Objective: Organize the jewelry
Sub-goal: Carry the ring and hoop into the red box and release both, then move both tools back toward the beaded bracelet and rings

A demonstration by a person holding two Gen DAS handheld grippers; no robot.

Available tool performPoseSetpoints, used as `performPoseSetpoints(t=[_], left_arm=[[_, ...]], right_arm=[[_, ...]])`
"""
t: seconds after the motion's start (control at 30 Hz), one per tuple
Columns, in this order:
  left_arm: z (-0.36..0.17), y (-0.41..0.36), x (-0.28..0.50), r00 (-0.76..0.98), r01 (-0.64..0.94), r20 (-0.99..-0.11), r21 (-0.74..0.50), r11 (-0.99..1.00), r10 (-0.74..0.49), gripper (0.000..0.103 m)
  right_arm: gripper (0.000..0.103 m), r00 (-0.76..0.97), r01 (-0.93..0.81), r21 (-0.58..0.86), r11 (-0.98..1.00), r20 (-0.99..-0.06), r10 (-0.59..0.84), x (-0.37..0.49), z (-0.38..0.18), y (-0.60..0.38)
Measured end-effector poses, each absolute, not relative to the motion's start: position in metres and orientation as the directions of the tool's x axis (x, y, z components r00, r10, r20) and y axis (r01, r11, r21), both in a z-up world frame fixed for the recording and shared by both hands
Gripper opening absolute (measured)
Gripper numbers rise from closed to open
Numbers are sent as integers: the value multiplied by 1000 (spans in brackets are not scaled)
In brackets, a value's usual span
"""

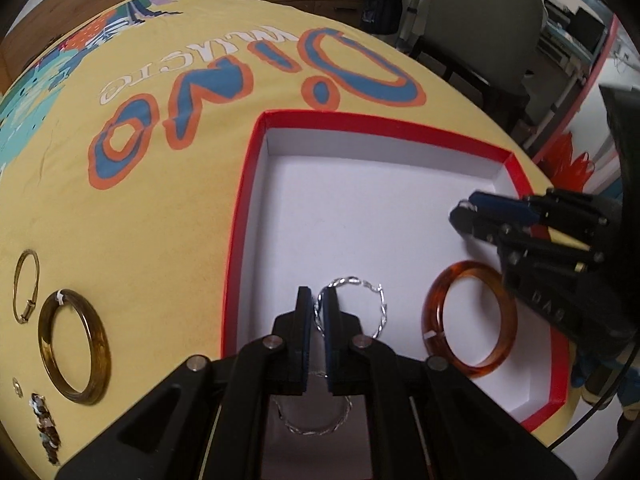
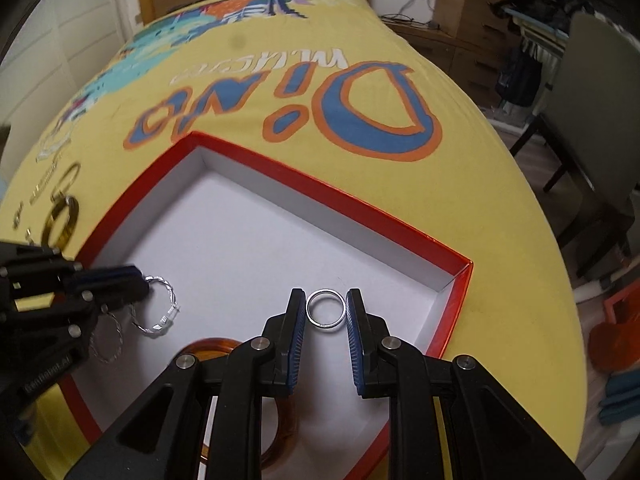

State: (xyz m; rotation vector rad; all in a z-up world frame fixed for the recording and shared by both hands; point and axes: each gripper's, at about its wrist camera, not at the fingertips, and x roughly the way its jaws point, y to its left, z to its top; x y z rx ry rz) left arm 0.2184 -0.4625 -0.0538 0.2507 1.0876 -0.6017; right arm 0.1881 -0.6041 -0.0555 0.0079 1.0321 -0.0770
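A red-rimmed box [image 1: 256,184] with a white floor lies on the yellow bedspread. My left gripper [image 1: 316,294] hangs over its near part, shut on a twisted silver hoop [image 1: 370,300]. A second, similar hoop [image 1: 316,424] shows below the fingers. An amber bangle [image 1: 468,320] lies on the box floor to the right. In the right wrist view my right gripper [image 2: 325,296] is shut on a small silver ring [image 2: 326,310], low over the box floor [image 2: 248,240]. There the left gripper [image 2: 138,276] holds its hoop [image 2: 160,304] at the left, and the amber bangle [image 2: 208,348] sits partly hidden under my fingers.
On the bedspread left of the box lie an olive-gold bangle [image 1: 74,346], a thin gold bangle [image 1: 26,284], a tiny ring [image 1: 16,386] and a sequinned piece [image 1: 46,424]. A grey chair [image 1: 480,20] stands beyond the bed's far edge, with furniture and cables behind it.
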Motion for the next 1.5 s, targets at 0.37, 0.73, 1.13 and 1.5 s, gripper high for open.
performPoseSetpoints(t=[0.37,0.73,1.13,1.5], left_arm=[[-10,-446,197,370,585,-843,-116,803,-391,19],[47,-352,139,434,559,-802,-116,821,-409,19],[59,-164,88,571,330,-777,-79,941,-265,31],[44,-45,58,599,153,-781,-105,983,-177,31]], right_arm=[[30,545,102,-41,994,-834,-90,167,-27,-607],[30,652,79,45,996,-758,-17,102,49,-554],[34,681,-74,105,992,-722,127,52,74,-426],[36,647,-149,138,979,-735,202,54,62,-336]])
